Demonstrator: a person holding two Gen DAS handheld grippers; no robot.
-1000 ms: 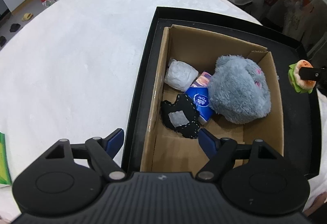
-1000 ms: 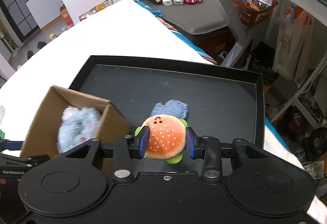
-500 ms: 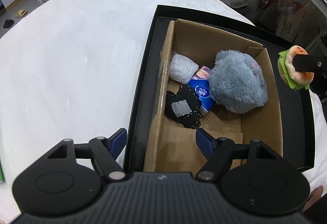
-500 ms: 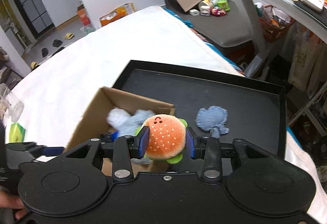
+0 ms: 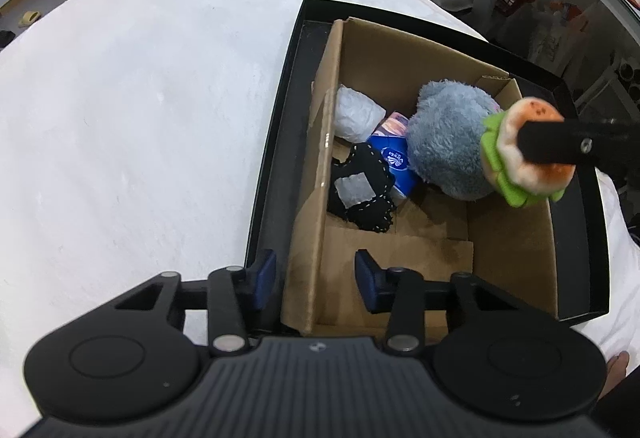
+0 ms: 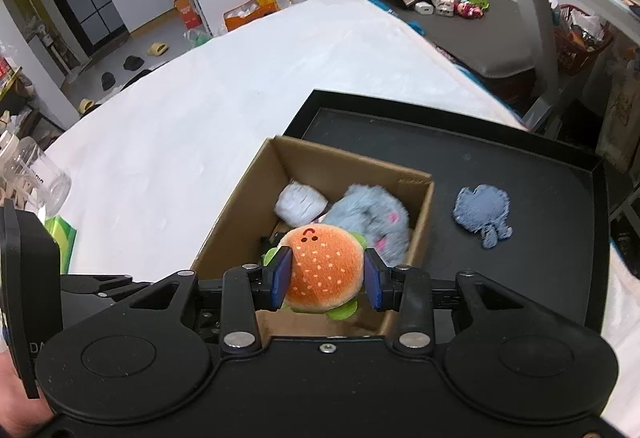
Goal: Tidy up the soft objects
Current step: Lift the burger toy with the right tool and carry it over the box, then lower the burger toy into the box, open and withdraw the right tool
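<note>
My right gripper point(image 6: 325, 280) is shut on a plush hamburger point(image 6: 322, 270) and holds it above the open cardboard box point(image 6: 416, 238); the hamburger point(image 5: 520, 154) hangs over the box's right side in the left wrist view. Inside the box point(image 5: 316, 166) lie a grey plush toy point(image 5: 448, 138), a white bundle point(image 5: 356, 114), a blue tissue pack point(image 5: 394, 164) and a black patch point(image 5: 360, 194). My left gripper point(image 5: 316, 278) is open, its fingers straddling the box's near left wall. A blue denim patch point(image 6: 482, 214) lies on the black tray point(image 6: 540, 258).
The black tray point(image 5: 272, 158) holding the box sits on a white bed cover point(image 5: 140, 98). A green pack point(image 6: 60, 238) and clear jars point(image 6: 28, 174) stand at the left. Shelves and floor clutter lie beyond the bed.
My right gripper has carried the hamburger leftward from above the tray to over the box. My left gripper has moved right, so its fingers now straddle the box's left wall.
</note>
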